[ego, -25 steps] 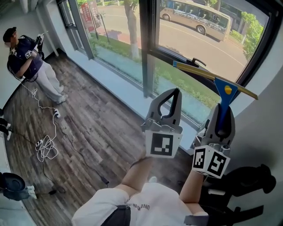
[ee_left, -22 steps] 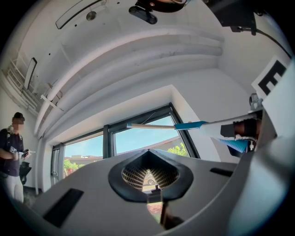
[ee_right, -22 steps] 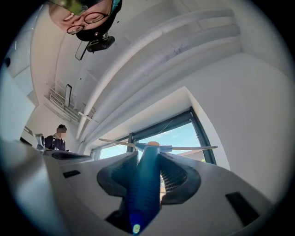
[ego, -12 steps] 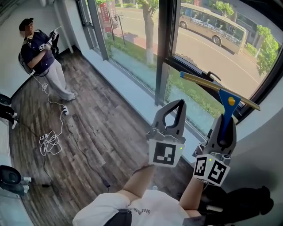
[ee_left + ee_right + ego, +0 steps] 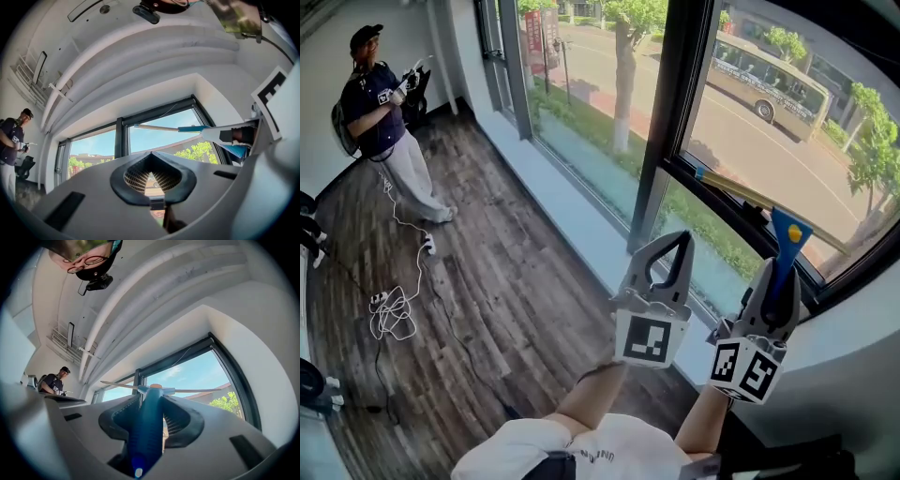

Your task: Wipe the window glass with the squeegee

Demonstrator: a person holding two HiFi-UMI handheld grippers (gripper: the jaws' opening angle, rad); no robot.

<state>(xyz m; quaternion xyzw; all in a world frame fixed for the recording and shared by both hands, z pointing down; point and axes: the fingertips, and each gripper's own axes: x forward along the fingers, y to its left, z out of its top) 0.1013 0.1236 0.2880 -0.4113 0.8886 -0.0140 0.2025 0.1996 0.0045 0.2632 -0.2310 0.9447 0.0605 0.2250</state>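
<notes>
A squeegee with a blue handle [image 5: 788, 246] and a long yellow blade [image 5: 748, 195] points at the window glass [image 5: 769, 103]. Its blade lies across the lower part of the right pane, just above the black frame. My right gripper [image 5: 780, 277] is shut on the blue handle, which runs up between its jaws in the right gripper view, where the squeegee [image 5: 149, 420] fills the middle. My left gripper [image 5: 679, 240] hangs to the left of it, shut with nothing held. From the left gripper view the left gripper [image 5: 151, 161] faces the window, with the squeegee [image 5: 197, 129] at upper right.
A thick black window post [image 5: 670, 122] divides the panes above a pale sill [image 5: 572, 216]. A person [image 5: 380, 112] stands at the far left on the wooden floor. Cables and a power strip [image 5: 394, 309] lie on the floor. A dark object [image 5: 787, 459] sits at lower right.
The head view has swung, so more of the right pane shows. Both grippers keep their spacing and hold; the squeegee blade now sits lower in the view, close to the bottom frame.
</notes>
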